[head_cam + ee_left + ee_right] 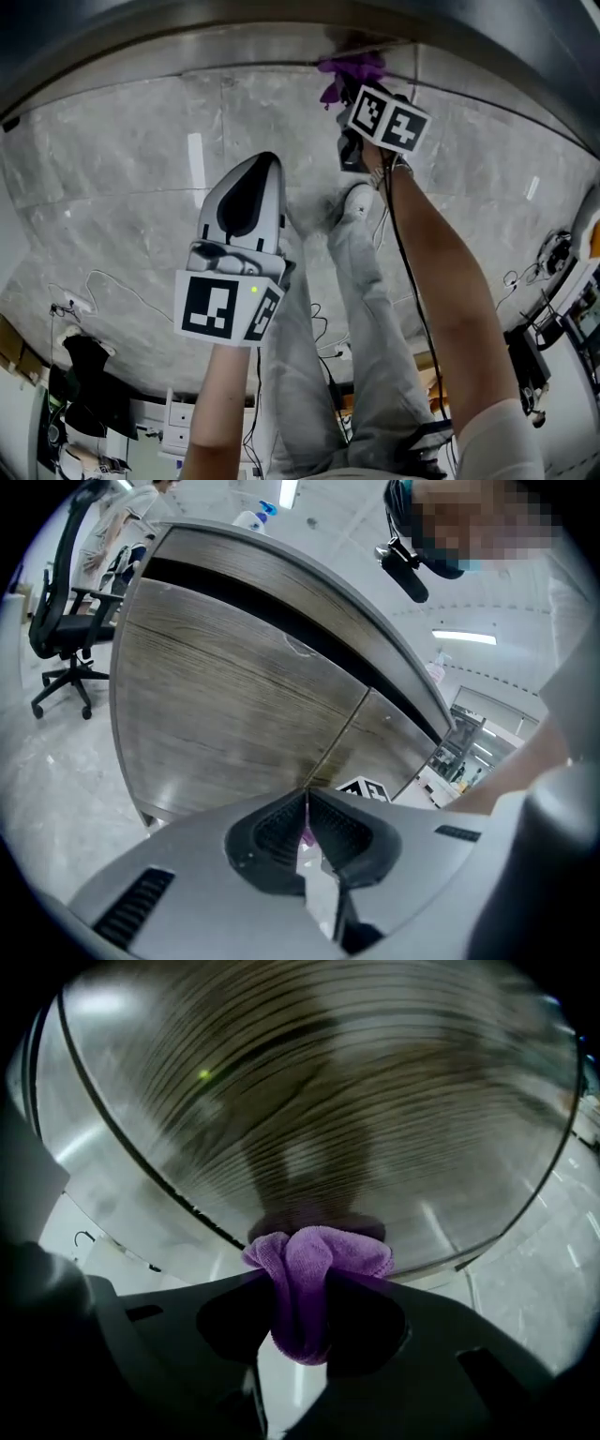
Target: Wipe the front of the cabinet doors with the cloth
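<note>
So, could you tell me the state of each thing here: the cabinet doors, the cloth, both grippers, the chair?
cabinet doors: both closed.
cloth: bunched up, apparently pressed on a door, low down.
right gripper: shut on the cloth.
left gripper: jaws together, holding nothing.
office chair: upright, nobody on it.

Soft, nappy purple fabric for the cloth [314, 1269]. Smooth grey-brown wood grain, faintly shiny, on the cabinet doors [234, 705]. Glossy marbled grey on the floor [122, 216]. Ribbed matt black pads on the fingers [274, 838] of the left gripper [307, 797].
</note>
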